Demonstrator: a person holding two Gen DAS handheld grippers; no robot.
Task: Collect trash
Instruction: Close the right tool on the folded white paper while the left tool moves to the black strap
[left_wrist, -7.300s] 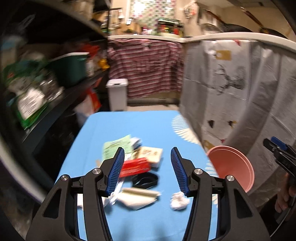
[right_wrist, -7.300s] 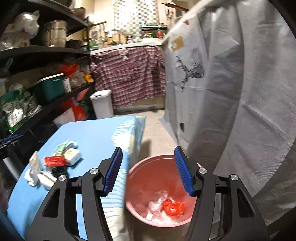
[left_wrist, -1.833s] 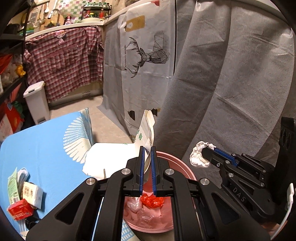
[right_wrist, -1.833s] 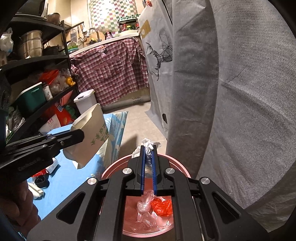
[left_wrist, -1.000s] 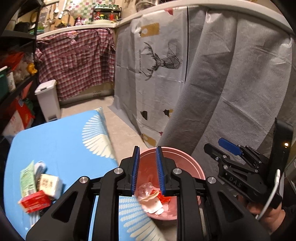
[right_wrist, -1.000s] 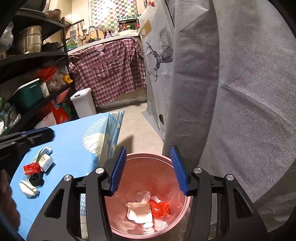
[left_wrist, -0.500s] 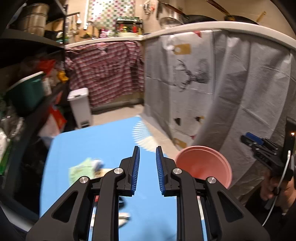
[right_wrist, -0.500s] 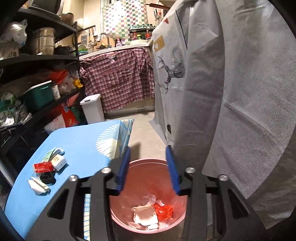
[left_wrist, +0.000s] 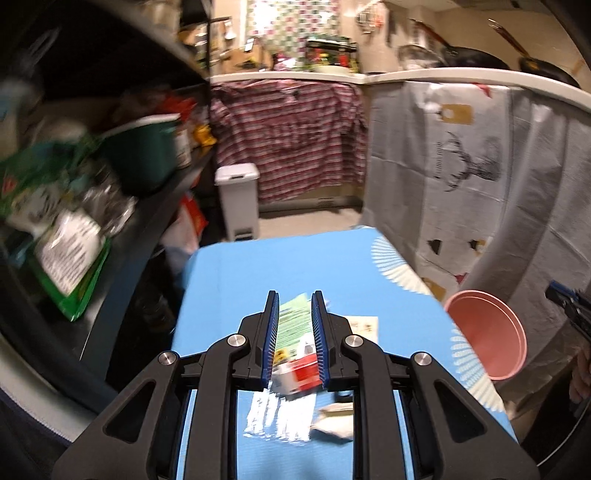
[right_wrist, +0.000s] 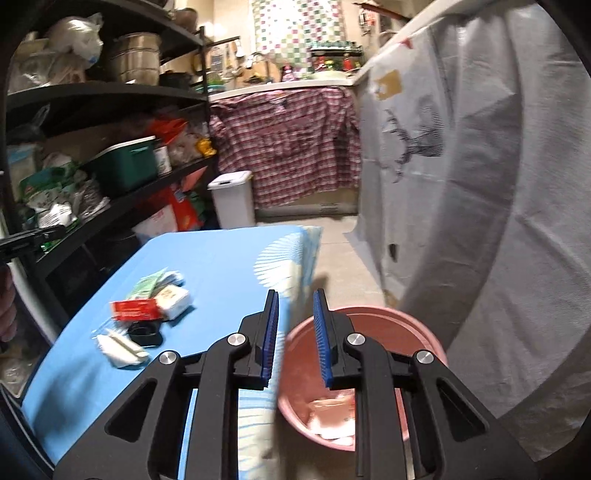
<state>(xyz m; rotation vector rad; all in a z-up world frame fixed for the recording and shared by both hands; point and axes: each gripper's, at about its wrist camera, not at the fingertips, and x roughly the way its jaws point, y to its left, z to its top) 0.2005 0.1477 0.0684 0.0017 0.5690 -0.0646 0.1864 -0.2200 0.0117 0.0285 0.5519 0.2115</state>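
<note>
The left gripper (left_wrist: 294, 332) is narrowly parted and empty over the litter: a green packet (left_wrist: 293, 325) (long axis running away from the camera) and a red box (left_wrist: 304, 371). The right gripper (right_wrist: 294, 332), jaws just closing on nothing, hangs by the pink bin (right_wrist: 413, 328) beside the blue table (right_wrist: 221, 258). Cluttered shelves (right_wrist: 110, 155) stand left.

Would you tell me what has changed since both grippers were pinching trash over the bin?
Both dropped their loads into the pink bin. The left gripper swung back over the table's trash pile; the right gripper, empty, has just been closing. Remaining table litter is unmoved.
</note>
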